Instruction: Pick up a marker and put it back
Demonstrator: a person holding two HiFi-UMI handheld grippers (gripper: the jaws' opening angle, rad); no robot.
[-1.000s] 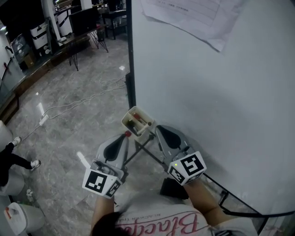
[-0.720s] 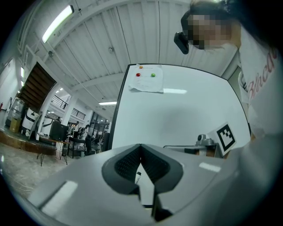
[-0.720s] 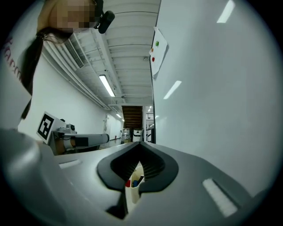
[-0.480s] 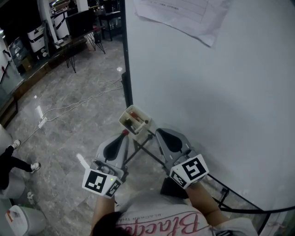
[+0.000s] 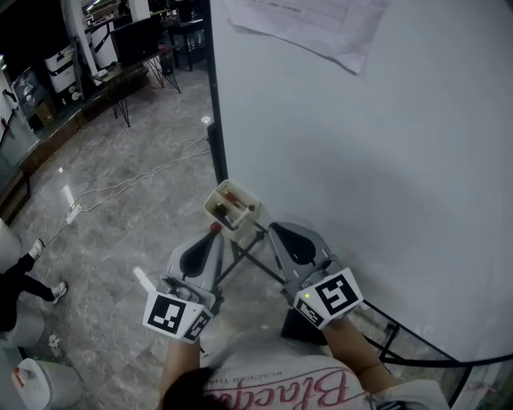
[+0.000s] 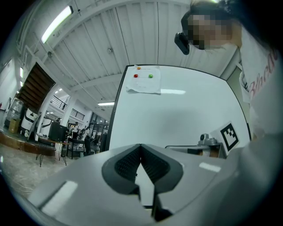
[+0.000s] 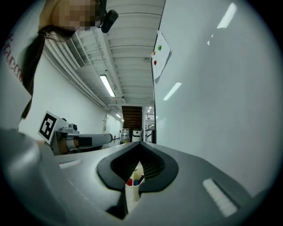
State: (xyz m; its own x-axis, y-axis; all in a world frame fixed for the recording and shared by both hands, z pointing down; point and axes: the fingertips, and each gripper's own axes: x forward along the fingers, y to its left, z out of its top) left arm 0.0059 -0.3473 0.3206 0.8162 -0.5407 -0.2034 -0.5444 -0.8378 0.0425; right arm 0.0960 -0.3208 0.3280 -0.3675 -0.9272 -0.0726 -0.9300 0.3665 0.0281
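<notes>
A small cream marker holder hangs at the whiteboard's lower left corner, with a red marker and a dark one lying in it. Both grippers point up at it from just below. My left gripper is shut with nothing between its pads. A small red spot shows at its tip; I cannot tell what it is. My right gripper is shut and empty, a little to the holder's right. Under its tips the right gripper view shows the holder with red and blue marker ends.
The whiteboard fills the right side, with a paper sheet pinned at its top. Its dark stand legs cross under the grippers. A white cable runs over the grey floor; desks stand at the far left.
The head view has drifted slightly, so holder and grippers sit a little higher and further left. Both grippers stay shut and keep their place below the holder.
</notes>
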